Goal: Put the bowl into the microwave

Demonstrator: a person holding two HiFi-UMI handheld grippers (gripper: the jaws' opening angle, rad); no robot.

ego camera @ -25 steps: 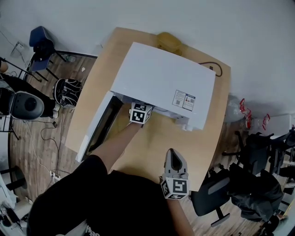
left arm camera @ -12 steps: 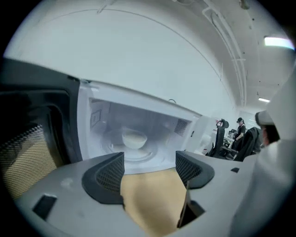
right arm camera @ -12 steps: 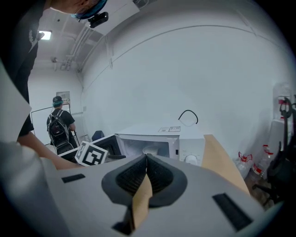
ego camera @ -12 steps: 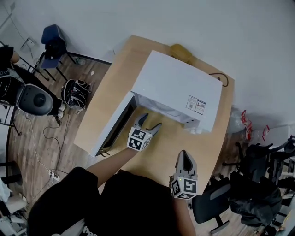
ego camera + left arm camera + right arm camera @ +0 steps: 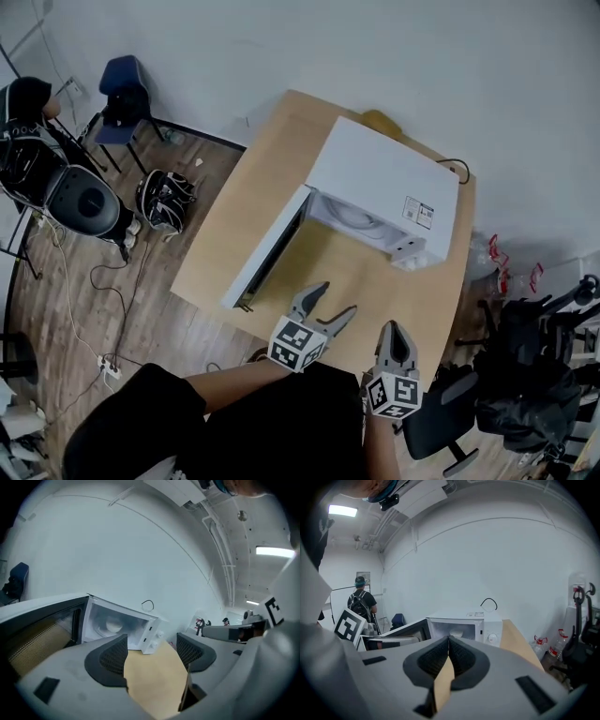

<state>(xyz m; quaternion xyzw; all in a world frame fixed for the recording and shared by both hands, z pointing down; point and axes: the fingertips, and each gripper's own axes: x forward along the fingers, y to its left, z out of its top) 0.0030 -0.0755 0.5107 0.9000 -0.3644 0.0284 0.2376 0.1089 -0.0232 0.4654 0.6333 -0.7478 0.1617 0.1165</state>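
The white microwave [image 5: 384, 183] stands at the far side of the wooden table [image 5: 272, 187], its door [image 5: 267, 248] swung wide open to the left. A pale bowl [image 5: 354, 221] sits inside the cavity; the same bowl [image 5: 112, 625] shows in the left gripper view, and it shows faintly as a bowl [image 5: 456, 633] in the right gripper view. My left gripper [image 5: 336, 300] hovers over the table's near edge, well back from the microwave, open and empty. Beside it, my right gripper [image 5: 394, 330] is shut with nothing between its jaws.
A yellow object [image 5: 380, 119] and a black cable [image 5: 453, 166] lie behind the microwave. Chairs [image 5: 122, 80] and a backpack [image 5: 164, 202] stand on the floor at left, and dark office chairs [image 5: 525, 384] at right. A person [image 5: 361, 604] stands far off.
My left gripper has drawn back out of the microwave's mouth to the table's near edge, open and empty, leaving the bowl inside. The right gripper stayed shut.
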